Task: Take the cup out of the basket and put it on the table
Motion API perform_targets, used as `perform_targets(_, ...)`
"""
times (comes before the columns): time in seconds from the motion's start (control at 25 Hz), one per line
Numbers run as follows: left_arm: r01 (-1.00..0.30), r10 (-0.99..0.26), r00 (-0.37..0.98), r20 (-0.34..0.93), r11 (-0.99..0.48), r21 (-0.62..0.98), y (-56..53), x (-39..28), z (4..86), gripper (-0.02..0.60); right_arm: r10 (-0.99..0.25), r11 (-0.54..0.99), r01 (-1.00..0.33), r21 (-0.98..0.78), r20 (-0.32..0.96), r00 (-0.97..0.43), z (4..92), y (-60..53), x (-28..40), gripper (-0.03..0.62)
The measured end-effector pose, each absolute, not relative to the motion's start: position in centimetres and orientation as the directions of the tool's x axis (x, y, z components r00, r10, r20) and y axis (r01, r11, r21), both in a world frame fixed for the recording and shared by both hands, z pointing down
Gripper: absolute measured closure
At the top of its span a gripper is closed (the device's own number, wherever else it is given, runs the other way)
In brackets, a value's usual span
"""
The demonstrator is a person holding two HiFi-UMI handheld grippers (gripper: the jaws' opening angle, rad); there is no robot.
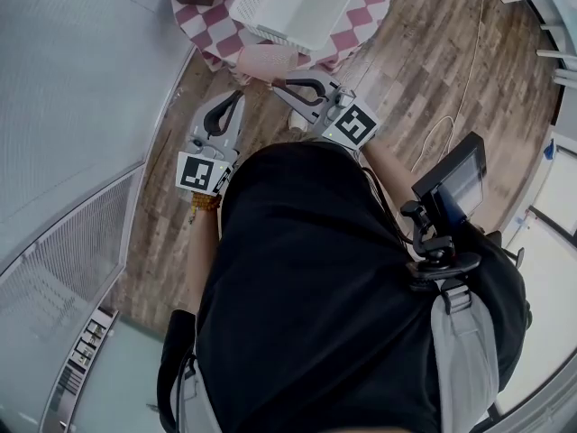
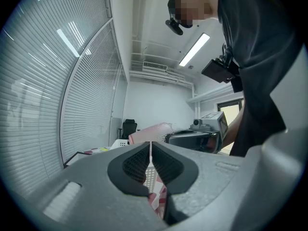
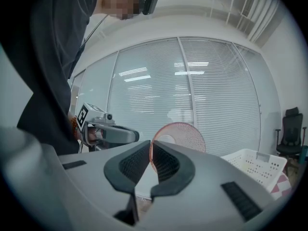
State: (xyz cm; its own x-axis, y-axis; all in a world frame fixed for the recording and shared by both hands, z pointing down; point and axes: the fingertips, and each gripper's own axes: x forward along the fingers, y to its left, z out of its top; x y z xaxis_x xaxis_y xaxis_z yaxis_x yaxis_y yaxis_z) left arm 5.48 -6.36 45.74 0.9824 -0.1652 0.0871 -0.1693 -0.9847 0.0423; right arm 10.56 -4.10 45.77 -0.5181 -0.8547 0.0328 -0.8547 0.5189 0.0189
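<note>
My right gripper (image 3: pixel 150 146) has its jaws nearly together, clamped on the thin rim of the pink cup (image 3: pixel 185 134), which stands out just ahead of the pads, outside the white basket (image 3: pixel 255 166) to their right. My left gripper (image 2: pixel 150 147) has its jaws together on nothing, and the cup is just beyond its tips. The basket lies on the table with the checkered cloth (image 1: pixel 365 16).

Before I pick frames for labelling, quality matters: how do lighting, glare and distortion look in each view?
Head view: evenly lit, though the person's dark torso blocks much of it. Left gripper view: strong fisheye bending, and the ceiling light glares. Right gripper view: the blinds curve and carry lamp reflections, yet the pink cup reads clearly.
</note>
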Motion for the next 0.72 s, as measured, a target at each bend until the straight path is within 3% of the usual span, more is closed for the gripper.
perform_targets(0.72, -0.156, -0.151, 0.984, 0.095, -0.987, 0.049, -6.4, 6.0, 46.3, 0.575, -0.866, 0.497, -0.868, -0.007, 0.069, -0.496, 47.3, -3.6, 11.0, 0.569)
